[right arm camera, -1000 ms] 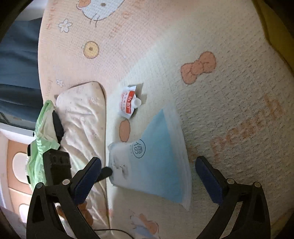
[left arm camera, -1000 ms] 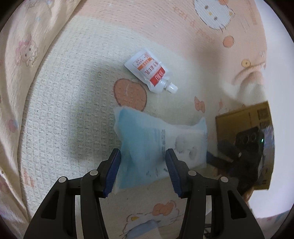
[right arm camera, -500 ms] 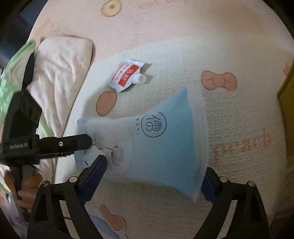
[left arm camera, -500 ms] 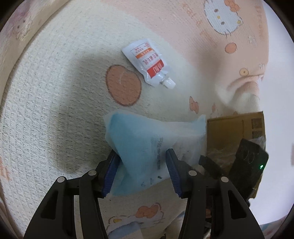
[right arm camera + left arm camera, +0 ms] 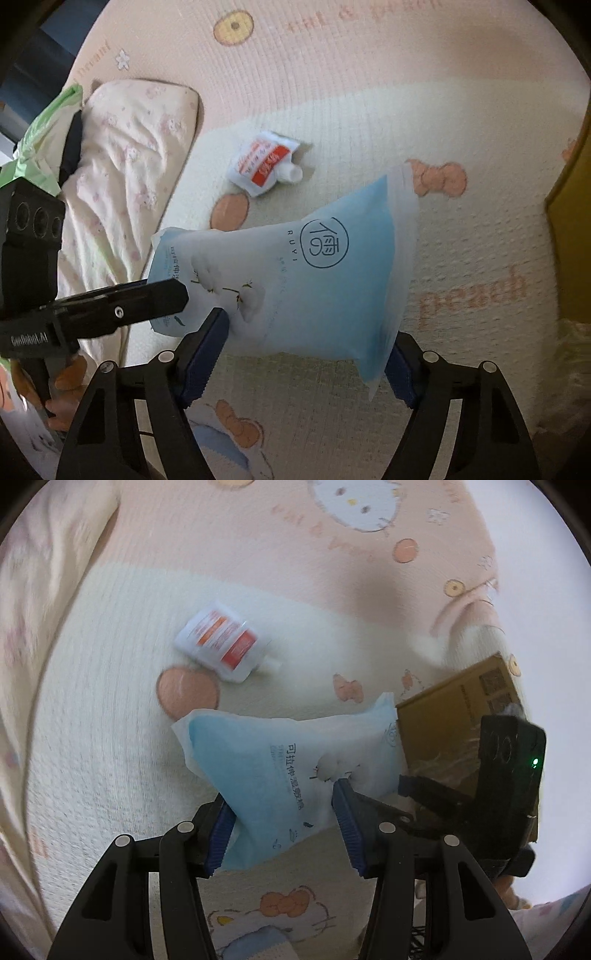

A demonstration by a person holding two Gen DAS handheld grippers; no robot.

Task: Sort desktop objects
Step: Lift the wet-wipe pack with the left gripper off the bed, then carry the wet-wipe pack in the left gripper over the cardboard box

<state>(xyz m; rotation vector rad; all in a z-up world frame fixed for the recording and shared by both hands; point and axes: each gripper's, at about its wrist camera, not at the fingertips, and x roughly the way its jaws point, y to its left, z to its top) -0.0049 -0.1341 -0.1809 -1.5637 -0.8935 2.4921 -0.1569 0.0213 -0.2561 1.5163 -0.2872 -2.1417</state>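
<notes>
1. While the left tool (image 5: 280,794) is clamped on one end of the blue wipes pouch (image 5: 280,746), low in the centre of its frame, the pouch hangs clear of the printed mat (image 5: 92,757). The soft film bows between the pads. Risk: it creeps out of the clamp if it is swung or jerked.
2. In the right wrist view, the right tool (image 5: 306,328) is closing, with the wide end of the pouch between its jaws at lower centre. The pads are not yet seen to press on it. Risk: only the thin seam at the lower right corner is caught, and the seam folds and slips free.
3. Both tools work on one pouch, and the left tool's finger enters from the left edge of the right wrist view. Risk: the tools pull in opposite directions and stretch or tear the film, or their fingers collide.
4. If the left tool lets go before the right tool grips firmly, the pouch is likely to drop back onto the mat.
5. Above the pouch in both views, the small red-and-white spout pouch (image 5: 221,646) lies flat on the mat, apart from it. Risk: a low sweep knocks it aside.
6. At the right edge of the left wrist view stands the cardboard box (image 5: 461,709), probably the sorting target. Risk: the trailing corner of the pouch snags on its rim.
</notes>
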